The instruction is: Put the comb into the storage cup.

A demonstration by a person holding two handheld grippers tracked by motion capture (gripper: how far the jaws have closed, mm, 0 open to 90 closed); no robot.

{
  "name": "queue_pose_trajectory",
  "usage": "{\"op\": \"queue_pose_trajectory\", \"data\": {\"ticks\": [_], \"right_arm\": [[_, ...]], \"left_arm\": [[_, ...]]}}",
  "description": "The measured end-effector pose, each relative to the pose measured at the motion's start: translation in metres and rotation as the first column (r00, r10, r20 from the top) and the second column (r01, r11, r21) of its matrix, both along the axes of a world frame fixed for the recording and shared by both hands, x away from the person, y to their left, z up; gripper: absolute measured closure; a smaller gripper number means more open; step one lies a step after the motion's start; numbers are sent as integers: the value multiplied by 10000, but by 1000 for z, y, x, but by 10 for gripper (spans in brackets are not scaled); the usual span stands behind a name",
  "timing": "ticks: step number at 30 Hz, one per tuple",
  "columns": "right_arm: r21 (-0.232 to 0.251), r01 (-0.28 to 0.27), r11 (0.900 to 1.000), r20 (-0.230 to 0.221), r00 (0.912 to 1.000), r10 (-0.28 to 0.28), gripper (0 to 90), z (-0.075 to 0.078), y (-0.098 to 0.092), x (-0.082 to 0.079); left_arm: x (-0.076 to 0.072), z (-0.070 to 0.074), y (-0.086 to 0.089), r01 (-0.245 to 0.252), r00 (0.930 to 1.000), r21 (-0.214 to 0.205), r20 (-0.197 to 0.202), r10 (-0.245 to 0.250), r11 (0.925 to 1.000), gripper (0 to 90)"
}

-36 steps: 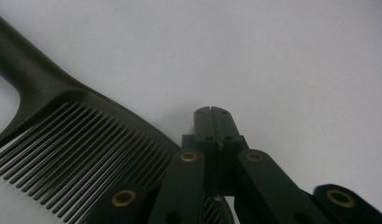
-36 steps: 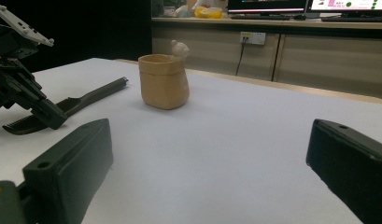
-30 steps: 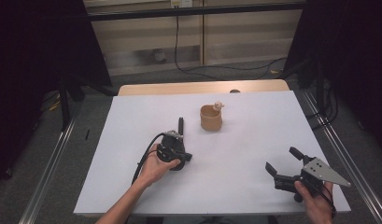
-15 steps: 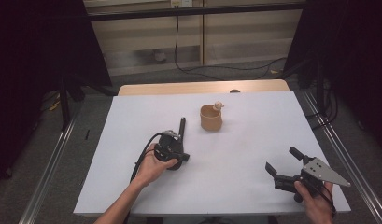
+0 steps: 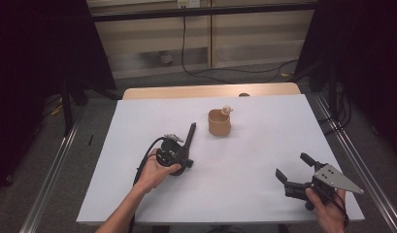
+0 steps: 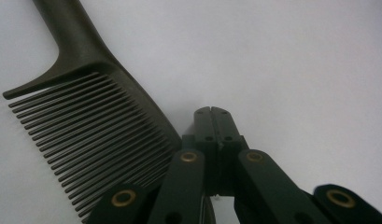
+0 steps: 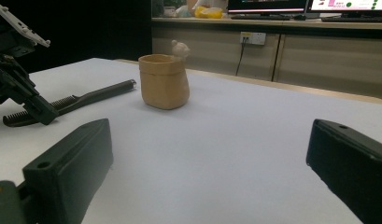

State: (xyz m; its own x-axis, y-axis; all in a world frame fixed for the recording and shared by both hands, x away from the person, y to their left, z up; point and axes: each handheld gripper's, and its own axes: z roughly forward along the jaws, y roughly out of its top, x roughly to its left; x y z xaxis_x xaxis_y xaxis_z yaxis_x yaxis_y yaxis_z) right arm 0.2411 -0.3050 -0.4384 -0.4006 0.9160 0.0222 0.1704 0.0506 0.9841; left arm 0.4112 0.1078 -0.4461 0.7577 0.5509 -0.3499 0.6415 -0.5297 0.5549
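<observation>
A black comb [image 5: 190, 134] lies flat on the white table [image 5: 264, 145], its handle pointing toward a tan cup [image 5: 219, 123] with a small figure on the rim. My left gripper [image 5: 185, 161], held in a hand, rests at the comb's toothed end. In the left gripper view its jaws are pressed together, and the left gripper [image 6: 211, 112] has nothing between them; the comb [image 6: 86, 116] lies just to their left. My right gripper [image 5: 294, 167] sits near the front right corner, wide open. The right gripper [image 7: 207, 158] faces the cup [image 7: 164, 81] and the comb [image 7: 93, 95].
A wooden strip [image 5: 210, 91] runs along the table's far edge. Metal rails [image 5: 55, 165] flank both sides. Cables lie on the floor behind. The left gripper's cable [image 5: 146, 158] loops by the wrist. Bare white surface spreads between the two grippers.
The left hand and its gripper have edged slightly forward beside the comb. The right gripper, the cup and the comb have stayed in place.
</observation>
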Motion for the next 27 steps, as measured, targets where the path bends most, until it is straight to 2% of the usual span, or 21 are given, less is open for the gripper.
{"op": "queue_pose_trajectory", "data": {"ticks": [19, 23, 27], "right_arm": [[4, -59, 10000, 64, 10000, 59, 0, 0, 0, -1], [19, -34, 10000, 38, 10000, 34, 0, 0, 0, -1], [14, -27, 10000, 46, 10000, 27, 0, 0, 0, 0]], "left_arm": [[2, 1, 7, -104, 9999, 85, -125, 105, 9999, 900], [2, 3, 10, -132, 9999, 281, -24, 133, 9995, 900], [4, 3, 12, -200, 9997, 251, -140, 204, 9995, 900]]}}
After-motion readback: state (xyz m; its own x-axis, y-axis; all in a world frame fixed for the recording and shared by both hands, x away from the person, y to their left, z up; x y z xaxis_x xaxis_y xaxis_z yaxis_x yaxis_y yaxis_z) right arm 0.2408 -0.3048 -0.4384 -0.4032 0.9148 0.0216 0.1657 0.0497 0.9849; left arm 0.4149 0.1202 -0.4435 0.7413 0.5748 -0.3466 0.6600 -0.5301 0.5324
